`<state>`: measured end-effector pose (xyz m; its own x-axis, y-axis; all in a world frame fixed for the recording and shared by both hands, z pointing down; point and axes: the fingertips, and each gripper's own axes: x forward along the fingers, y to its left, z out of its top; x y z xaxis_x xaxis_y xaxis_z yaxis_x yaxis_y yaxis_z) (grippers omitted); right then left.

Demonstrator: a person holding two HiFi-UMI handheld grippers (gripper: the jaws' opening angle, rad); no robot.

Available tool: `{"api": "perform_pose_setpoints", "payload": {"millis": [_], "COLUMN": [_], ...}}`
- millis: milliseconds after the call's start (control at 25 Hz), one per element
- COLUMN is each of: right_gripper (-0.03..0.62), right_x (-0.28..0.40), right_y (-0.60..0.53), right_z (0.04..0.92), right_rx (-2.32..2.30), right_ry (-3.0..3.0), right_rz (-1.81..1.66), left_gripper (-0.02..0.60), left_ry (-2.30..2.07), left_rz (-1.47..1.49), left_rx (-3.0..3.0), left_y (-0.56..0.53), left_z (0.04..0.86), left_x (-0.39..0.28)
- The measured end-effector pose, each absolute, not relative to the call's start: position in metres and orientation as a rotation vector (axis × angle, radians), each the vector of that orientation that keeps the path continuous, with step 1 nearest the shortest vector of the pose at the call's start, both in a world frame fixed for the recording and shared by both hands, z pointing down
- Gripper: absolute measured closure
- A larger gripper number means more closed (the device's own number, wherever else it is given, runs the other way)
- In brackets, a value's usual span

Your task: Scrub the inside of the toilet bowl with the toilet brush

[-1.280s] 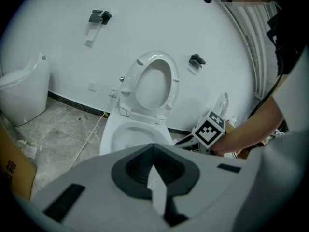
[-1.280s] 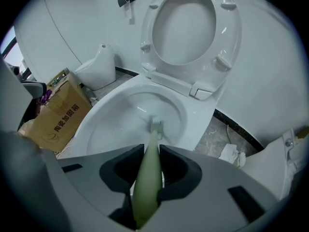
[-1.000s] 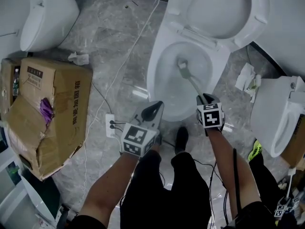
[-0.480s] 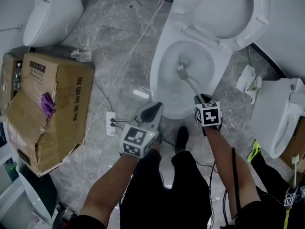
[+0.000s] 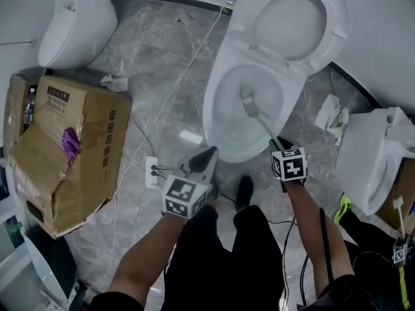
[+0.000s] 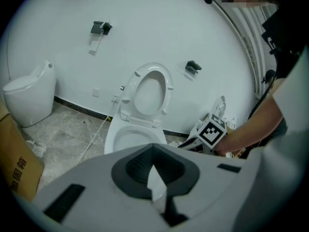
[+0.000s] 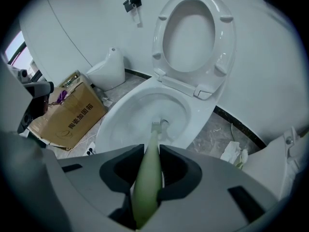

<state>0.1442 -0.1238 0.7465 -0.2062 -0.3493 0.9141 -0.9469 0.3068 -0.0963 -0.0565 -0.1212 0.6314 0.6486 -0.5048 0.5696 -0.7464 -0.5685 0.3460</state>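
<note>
The white toilet bowl (image 5: 214, 112) stands ahead with its seat and lid (image 5: 288, 18) raised. A pale green toilet brush (image 5: 249, 102) reaches down into it, with the bristle head (image 7: 157, 125) near the drain at the bottom. My right gripper (image 5: 279, 142) is at the bowl's near right rim, shut on the brush handle (image 7: 147, 178). My left gripper (image 5: 206, 153) hovers just short of the near left rim (image 6: 112, 135), shut with nothing in it. In the left gripper view the right gripper's marker cube (image 6: 212, 129) shows at the right.
A torn cardboard box (image 5: 65, 148) lies on the floor at left, with a white fixture (image 5: 78, 18) beyond it. Another white toilet (image 5: 366, 167) stands at right, behind crumpled paper (image 5: 331, 112). A power strip (image 5: 152, 169) and its cable cross the marble floor. A person's shoe (image 5: 244, 190) is below the bowl.
The brush head has slid a little toward me inside the bowl, and the right gripper has drawn back slightly with it. The left gripper has hardly moved.
</note>
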Motion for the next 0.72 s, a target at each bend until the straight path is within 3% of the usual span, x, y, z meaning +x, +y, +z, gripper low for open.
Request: {"api": "perform_pose_setpoints", "payload": {"millis": [720], "right_gripper": [0.488], "right_x": [0.166], "right_y": [-0.062], "right_z": [0.724], "right_rx": [1.029], "right_ry": [-1.764], "right_rz": [0.831], "left_gripper": [0.574], "left_ry": [-1.056], "left_rz": [0.560], "left_rx": [2.286], "left_y": [-0.088], "left_z": [0.612], "left_x": [-0.046]}}
